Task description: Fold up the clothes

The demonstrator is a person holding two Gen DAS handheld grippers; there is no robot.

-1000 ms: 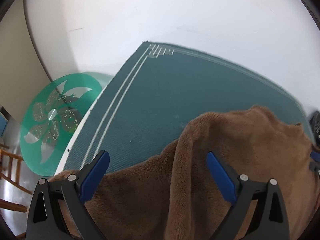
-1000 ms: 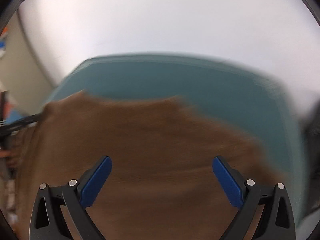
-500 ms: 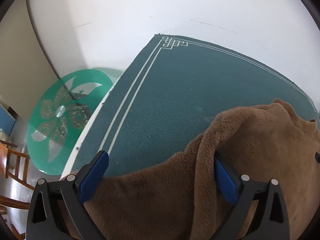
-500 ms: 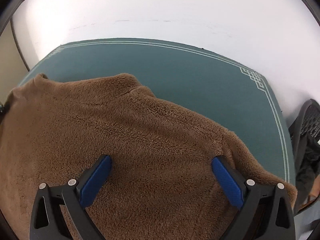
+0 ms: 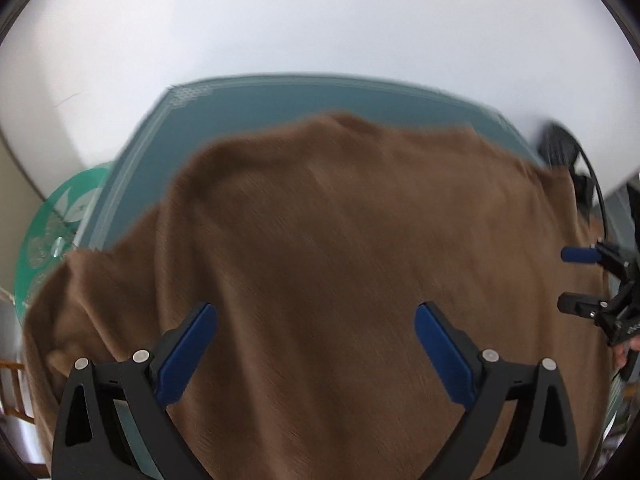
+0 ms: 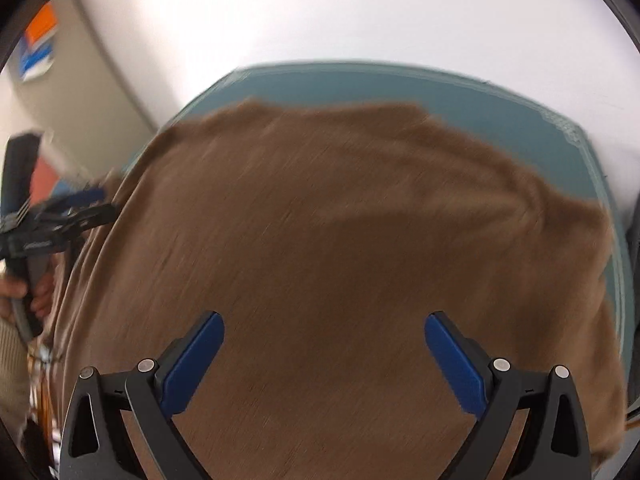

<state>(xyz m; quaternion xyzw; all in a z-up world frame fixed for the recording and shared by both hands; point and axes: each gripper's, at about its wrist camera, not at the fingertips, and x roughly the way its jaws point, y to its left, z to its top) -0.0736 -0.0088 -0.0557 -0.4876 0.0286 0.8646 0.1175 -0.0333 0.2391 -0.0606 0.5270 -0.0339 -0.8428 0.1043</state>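
Blurred brown garment beneath spread fingers

Brown fleece garment: one
Teal mat with pale border on tabletop: one
Round green glass table with flower pattern: one
Blue-padded black grippers: two, left gripper, right gripper

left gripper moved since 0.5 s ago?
Yes. The left gripper has swung right and pulled back: the mat's patterned corner sat near top centre, now it is upper left, and the brown garment fills the view.

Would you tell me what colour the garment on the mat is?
Plain brown garment, fuzzy-looking, no pattern visible; the left wrist view shows it best.
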